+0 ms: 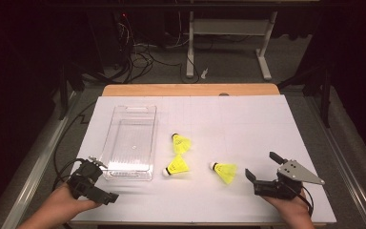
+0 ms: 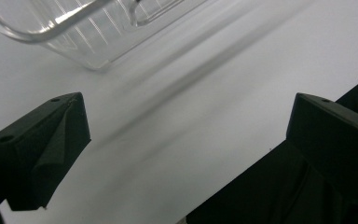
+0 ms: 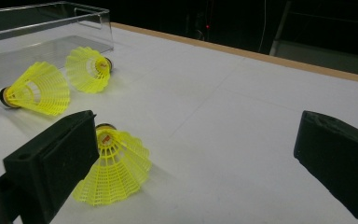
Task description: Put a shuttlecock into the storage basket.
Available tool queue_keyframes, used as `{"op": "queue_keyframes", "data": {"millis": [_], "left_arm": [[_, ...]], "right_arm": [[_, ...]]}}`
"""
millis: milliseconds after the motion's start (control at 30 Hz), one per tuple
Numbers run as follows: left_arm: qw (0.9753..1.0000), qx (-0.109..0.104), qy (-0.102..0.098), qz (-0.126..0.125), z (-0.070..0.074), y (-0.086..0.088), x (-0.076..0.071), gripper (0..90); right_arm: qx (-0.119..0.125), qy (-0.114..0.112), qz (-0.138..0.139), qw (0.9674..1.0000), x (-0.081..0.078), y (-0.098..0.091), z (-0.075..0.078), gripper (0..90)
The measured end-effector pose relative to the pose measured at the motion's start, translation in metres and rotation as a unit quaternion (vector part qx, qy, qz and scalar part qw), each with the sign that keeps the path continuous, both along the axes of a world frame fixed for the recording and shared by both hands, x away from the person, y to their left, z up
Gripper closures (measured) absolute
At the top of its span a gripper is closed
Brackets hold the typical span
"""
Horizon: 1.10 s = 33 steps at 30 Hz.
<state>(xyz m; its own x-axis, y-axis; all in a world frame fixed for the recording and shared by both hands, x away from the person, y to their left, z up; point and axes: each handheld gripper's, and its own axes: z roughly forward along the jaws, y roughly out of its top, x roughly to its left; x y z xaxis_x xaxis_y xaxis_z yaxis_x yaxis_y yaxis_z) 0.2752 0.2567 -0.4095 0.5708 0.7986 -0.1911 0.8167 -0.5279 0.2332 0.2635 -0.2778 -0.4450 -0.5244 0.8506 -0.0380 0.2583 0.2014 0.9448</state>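
Clear bin [image 1: 129,143] holds nothing; three shuttlecocks [image 1: 224,171] lie right of it. Left gripper [image 1: 93,183] and right gripper [image 1: 262,171]: jaws apart, nothing gripped.

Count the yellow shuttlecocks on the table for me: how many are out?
3, all lying on the white table, none in the clear bin. One right of the bin, one just in front of it, one nearest the right gripper. Nothing looks hidden.
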Motion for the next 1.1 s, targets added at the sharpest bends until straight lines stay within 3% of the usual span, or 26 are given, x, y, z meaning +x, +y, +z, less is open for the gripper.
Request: {"op": "queue_keyframes", "data": {"millis": [267,600,833,1100], "left_arm": [[1.0,0.005,0.005,0.003,0.01,0.002,0.002,0.6],[0.9999,0.01,-0.009,-0.009,0.033,-0.004,0.005,0.6],[0.9997,0.007,-0.017,-0.018,0.048,-0.011,0.007,0.6],[0.9992,0.007,-0.024,-0.031,0.054,-0.026,0.013,0.6]], "right_arm": [[-0.001,0.0,0.0,1.0,0.0,0.0,0.0,0.1],[-0.002,0.003,0.002,1.0,0.0,0.001,0.0,0.1],[-0.002,0.004,0.003,1.0,0.0,0.0,0.001,0.1],[-0.003,0.004,0.005,1.0,0.0,0.0,0.001,0.1]]}}
